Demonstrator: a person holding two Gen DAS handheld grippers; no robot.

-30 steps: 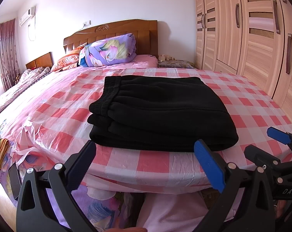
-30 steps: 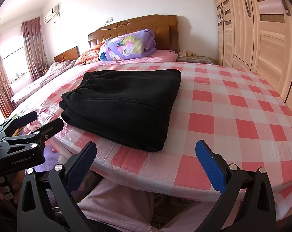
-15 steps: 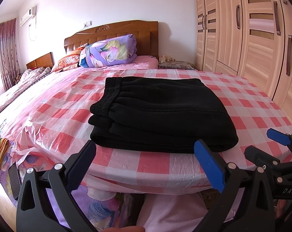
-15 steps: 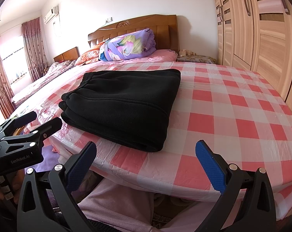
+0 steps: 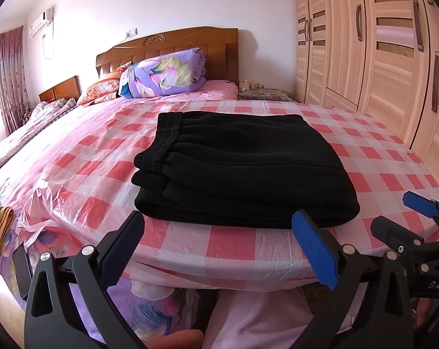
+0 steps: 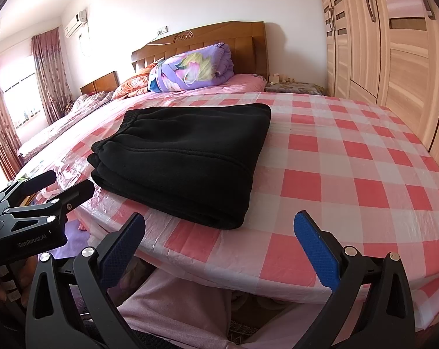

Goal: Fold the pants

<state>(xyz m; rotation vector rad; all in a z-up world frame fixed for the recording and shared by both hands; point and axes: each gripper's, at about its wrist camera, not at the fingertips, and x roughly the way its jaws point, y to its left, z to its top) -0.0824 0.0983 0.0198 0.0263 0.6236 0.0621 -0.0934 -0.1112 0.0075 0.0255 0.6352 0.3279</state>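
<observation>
The black pants (image 5: 237, 165) lie folded in a neat stack near the front edge of the bed, waistband to the left; they also show in the right wrist view (image 6: 184, 157). My left gripper (image 5: 219, 247) is open and empty, held off the bed's front edge just short of the pants. My right gripper (image 6: 219, 247) is open and empty, off the front edge to the right of the stack. The right gripper also shows at the right of the left wrist view (image 5: 399, 218). The left gripper also shows at the left of the right wrist view (image 6: 62, 183).
The bed is covered by a pink-and-white checked plastic sheet (image 6: 350, 160). A rolled purple floral quilt (image 5: 164, 75) and pillows lie by the wooden headboard (image 5: 173, 43). A wardrobe (image 5: 379, 43) lines the right wall. The person's pink-clad legs (image 6: 176, 305) are below.
Nothing has visibly changed; both grippers stay open and the pants lie still, with only a slight shift of the views.
</observation>
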